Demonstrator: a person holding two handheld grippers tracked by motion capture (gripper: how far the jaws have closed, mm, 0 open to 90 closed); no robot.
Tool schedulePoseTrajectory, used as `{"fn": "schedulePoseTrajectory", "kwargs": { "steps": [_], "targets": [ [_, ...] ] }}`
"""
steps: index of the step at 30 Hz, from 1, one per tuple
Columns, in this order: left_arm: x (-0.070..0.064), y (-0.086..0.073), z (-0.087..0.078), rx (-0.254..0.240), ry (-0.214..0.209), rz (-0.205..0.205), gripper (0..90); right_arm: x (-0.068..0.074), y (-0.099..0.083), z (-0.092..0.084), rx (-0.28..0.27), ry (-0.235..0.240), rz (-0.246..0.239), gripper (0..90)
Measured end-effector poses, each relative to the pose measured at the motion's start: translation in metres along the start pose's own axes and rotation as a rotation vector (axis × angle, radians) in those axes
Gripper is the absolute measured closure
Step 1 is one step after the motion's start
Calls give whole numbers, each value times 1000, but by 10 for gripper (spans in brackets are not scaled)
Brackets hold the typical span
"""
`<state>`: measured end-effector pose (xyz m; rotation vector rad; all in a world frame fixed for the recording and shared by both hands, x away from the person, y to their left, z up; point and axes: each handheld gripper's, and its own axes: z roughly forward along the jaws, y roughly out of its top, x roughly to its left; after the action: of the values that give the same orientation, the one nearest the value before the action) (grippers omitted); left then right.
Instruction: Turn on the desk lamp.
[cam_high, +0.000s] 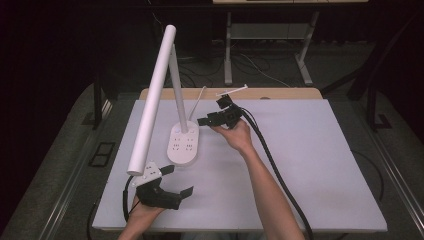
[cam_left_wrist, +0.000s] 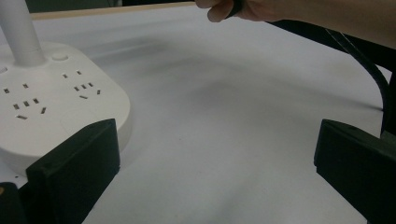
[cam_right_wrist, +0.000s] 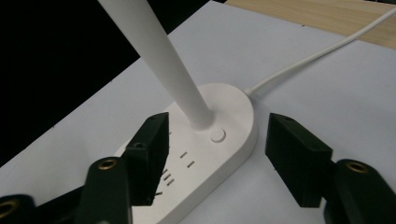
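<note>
Right gripper (cam_right_wrist: 212, 154) held with jaws spread over the lamp base (cam_right_wrist: 233, 116), round button (cam_right_wrist: 217, 135) seen between them, left gripper (cam_high: 179, 181) jaws spread, nothing pinched.

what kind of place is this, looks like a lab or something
Probably a lab or recording room rather than a home. A work table with a white covering carries just a desk lamp with sockets in its base, the surroundings are draped dark, and loose cables trail over the floor under another desk's legs.

It looked like a lab recording space. Black surroundings enclosed a white-covered tabletop (cam_high: 310, 165). Loose cables (cam_high: 260, 67) and desk legs (cam_high: 228, 47) lay at twelve o'clock.
</note>
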<state>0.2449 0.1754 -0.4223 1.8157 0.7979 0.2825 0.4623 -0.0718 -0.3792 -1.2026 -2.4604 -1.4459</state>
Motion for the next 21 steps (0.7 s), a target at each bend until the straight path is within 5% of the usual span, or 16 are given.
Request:
{"fn": "schedulePoseTrajectory", "kwargs": {
  "steps": [21],
  "targets": [
    [1,0,0,0,-3,1,0,-14,-10,33,-18,48,39,760]
  ]
}}
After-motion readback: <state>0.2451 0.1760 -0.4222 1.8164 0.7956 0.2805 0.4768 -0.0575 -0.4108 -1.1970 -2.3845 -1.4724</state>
